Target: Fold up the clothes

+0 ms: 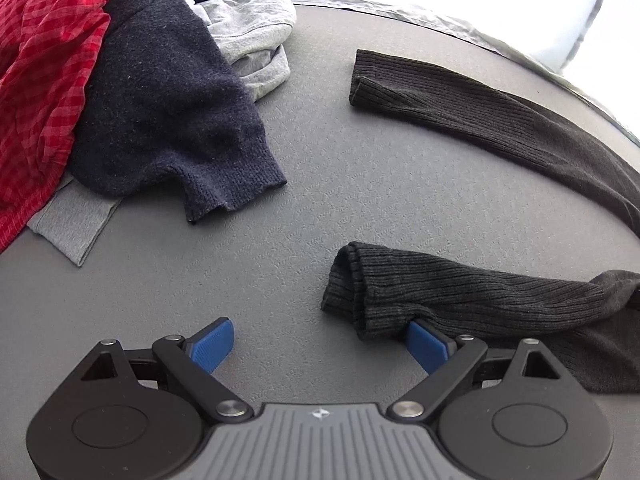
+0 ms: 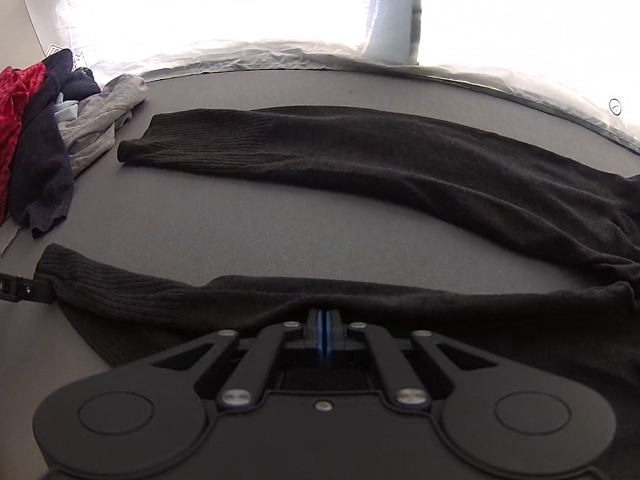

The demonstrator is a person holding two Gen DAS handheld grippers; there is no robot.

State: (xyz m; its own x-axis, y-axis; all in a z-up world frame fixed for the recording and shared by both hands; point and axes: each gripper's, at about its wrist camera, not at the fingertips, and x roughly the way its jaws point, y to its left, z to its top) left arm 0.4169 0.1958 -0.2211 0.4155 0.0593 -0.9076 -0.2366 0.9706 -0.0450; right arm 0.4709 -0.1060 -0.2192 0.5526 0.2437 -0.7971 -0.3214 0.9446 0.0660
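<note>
A black ribbed sweater (image 2: 360, 152) lies on the grey surface with both sleeves stretched to the left. In the left wrist view the near sleeve (image 1: 460, 296) ends in a bunched cuff, and the far sleeve (image 1: 480, 108) lies flat behind it. My left gripper (image 1: 320, 340) is open; its right pad (image 1: 426, 344) sits at the cuff's lower edge with fabric draped over its tip, and the left pad rests on bare surface. My right gripper (image 2: 323, 320) is shut on the sweater's edge along the near sleeve (image 2: 140, 292), where the cloth humps up over the hidden tips.
A heap of clothes sits at the left: a red checked garment (image 1: 40, 60), a navy knit (image 1: 160, 112) and a light grey garment (image 1: 252, 40). The grey surface (image 1: 280, 220) ends at a crumpled white sheet (image 2: 280, 56) at the back.
</note>
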